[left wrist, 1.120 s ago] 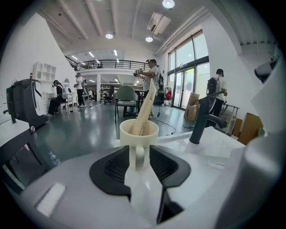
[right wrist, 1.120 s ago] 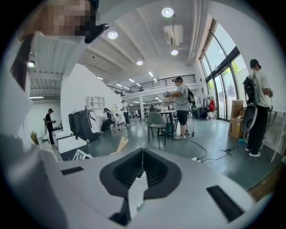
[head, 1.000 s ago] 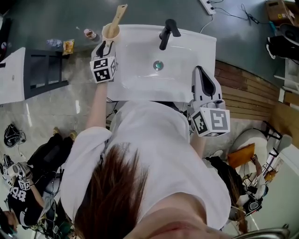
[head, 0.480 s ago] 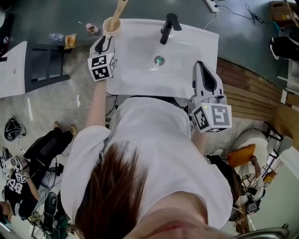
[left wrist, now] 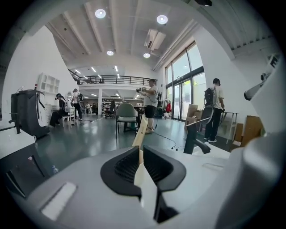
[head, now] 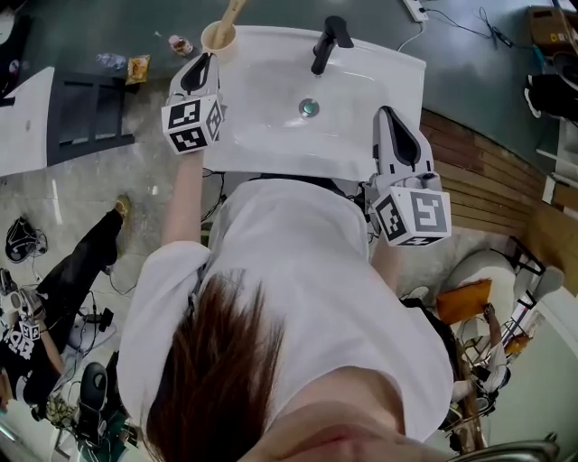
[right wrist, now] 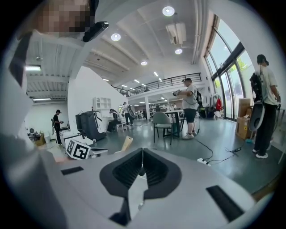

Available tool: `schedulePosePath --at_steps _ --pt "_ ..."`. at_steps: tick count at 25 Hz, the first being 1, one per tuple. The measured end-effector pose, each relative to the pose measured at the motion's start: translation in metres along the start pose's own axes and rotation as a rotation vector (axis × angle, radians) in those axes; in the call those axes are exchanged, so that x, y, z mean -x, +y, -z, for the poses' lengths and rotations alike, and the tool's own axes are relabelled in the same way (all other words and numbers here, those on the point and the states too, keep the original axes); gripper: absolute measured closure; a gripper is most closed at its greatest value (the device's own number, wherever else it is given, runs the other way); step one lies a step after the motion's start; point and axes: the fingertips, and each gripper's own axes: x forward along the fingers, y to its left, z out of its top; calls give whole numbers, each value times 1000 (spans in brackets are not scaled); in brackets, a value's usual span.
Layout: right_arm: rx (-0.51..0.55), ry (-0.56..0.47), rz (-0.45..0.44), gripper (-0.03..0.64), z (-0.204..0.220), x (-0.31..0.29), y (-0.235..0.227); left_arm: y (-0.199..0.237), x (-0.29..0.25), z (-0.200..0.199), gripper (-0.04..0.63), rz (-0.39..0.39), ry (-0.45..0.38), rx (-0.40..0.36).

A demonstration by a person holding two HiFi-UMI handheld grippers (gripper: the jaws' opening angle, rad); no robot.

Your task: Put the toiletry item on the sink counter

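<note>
A wooden cup [head: 218,37] with a wooden-handled toiletry item [head: 233,13] standing in it rests on the far left corner of the white sink counter [head: 379,81]. My left gripper [head: 204,60] hovers just short of the cup. Its jaws have just been closing and now show only a thin slit, with nothing between them. In the left gripper view [left wrist: 139,154] the wooden handle [left wrist: 142,127] rises beyond the tips. My right gripper [head: 386,115] is held over the counter's near right edge, shut and empty [right wrist: 142,167].
A black faucet [head: 327,41] stands at the back of the basin, with the drain [head: 309,108] below it. On the floor to the left lie a small bottle [head: 181,44], a snack packet [head: 137,67] and a dark rack [head: 86,108]. A person sits at lower left [head: 23,343].
My left gripper has lifted up and back from the cup, which stays on the counter. The right gripper has kept its place.
</note>
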Motion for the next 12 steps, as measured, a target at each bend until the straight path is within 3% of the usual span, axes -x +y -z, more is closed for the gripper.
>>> schedulePosePath --at_steps 7,12 --pt "5 0 35 606 1 3 -4 -19 18 -45 586 68 -95 -3" --pt "5 -12 88 606 -1 15 -19 -34 43 -90 586 99 -208 21"
